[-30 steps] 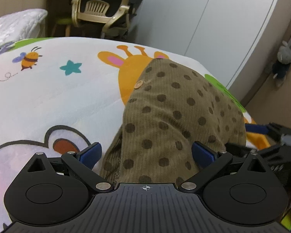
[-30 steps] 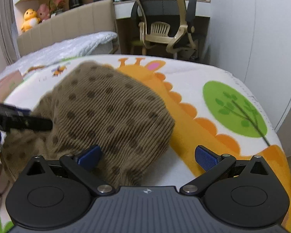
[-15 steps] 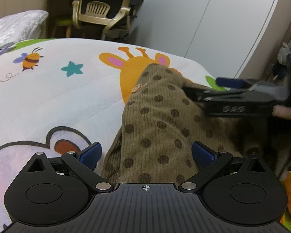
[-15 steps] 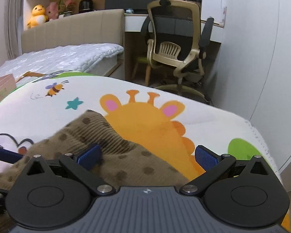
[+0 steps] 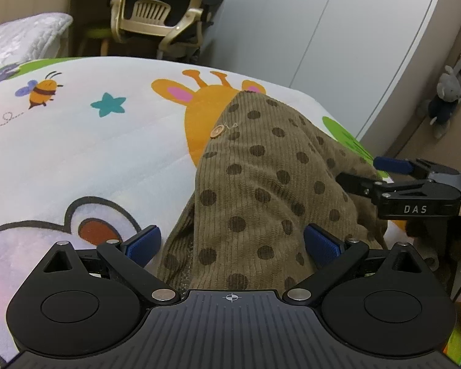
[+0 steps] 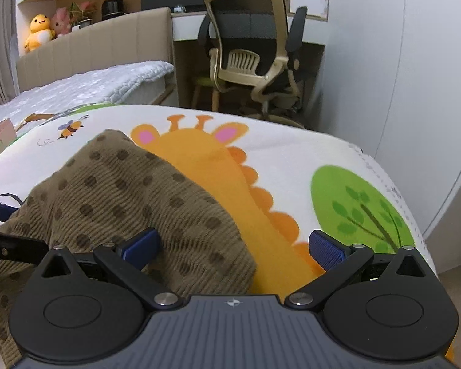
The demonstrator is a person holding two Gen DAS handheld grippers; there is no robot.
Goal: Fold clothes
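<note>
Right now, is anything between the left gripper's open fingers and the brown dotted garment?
Nothing visible. The left gripper is open with the brown dotted garment already bunched between its fingers. The right gripper reaches in from the garment's far side, clear of that gap.

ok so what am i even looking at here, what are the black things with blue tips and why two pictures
There is no robot here. A person holds a hand-held gripper in each hand, and each has a fisheye camera looking forward along its two blue-padded fingers. So each picture is one gripper's own view: the black shape at the bottom is that gripper's body.

In the left wrist view the left gripper is open, its pads either side of a brown polka-dot garment that has a small wooden button. The other tool entering from the right there is the right gripper. In its own view it is open too, one pad over the cloth.

The garment lies on a cartoon blanket with a giraffe, bee and star. Neither gripper holds anything. Behind stands an office chair.
</note>
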